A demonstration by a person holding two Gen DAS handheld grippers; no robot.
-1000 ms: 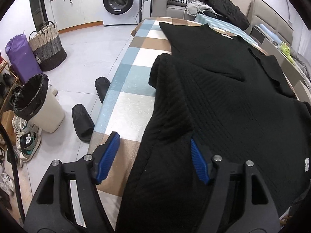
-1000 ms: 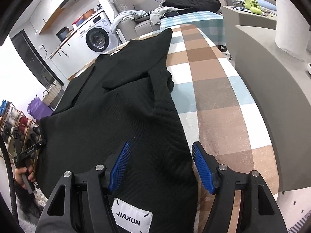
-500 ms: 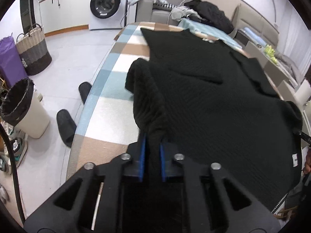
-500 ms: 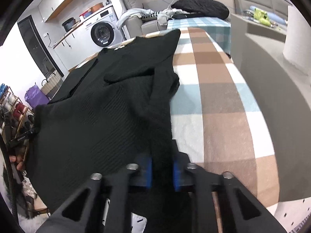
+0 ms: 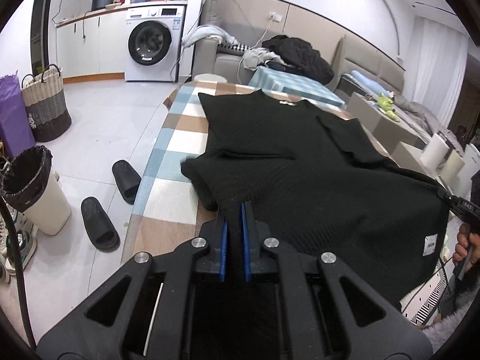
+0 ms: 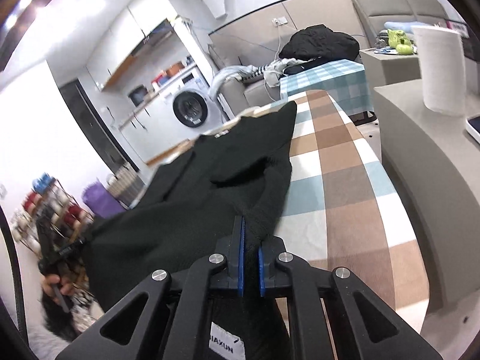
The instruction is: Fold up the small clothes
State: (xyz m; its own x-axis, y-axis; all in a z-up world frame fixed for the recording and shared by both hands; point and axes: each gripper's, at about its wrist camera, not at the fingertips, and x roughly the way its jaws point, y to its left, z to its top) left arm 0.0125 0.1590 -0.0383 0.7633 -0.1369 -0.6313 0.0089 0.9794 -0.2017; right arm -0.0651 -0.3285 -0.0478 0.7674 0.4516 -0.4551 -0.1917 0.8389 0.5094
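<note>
A black sweater [image 5: 300, 162] lies lengthwise on the checked bench [image 5: 168, 180], its collar toward the far end and its hem at the near end, where the person stands. Both sleeves are already turned in over the body: one lies across the chest near the bench's left edge, the other along the right side (the fold lines show as raised ridges in the knit). So the side folds look done.

The left tongs [image 5: 234, 228] are clamped tight on the hem's near left corner, blue pads pressed to the knit with no gap to spare. The right tongs [image 6: 249, 246] are likewise closed on the hem's near right corner, just above the white label [image 6: 225, 343]. Both pairs have just been closing, with the cloth between them, and each now has a firm pinch. The hem between the two pinches is raised off the bench and hangs in a shallow drape, while the upper half rests flat.

What remains, I judge, is the crosswise fold: carrying the hem up toward the collar, laying it down square, and perhaps folding once more to make a compact bundle. The task looks somewhere past its midpoint. A hand [image 5: 465, 249] on the other handle shows at the right of the left view.
</note>
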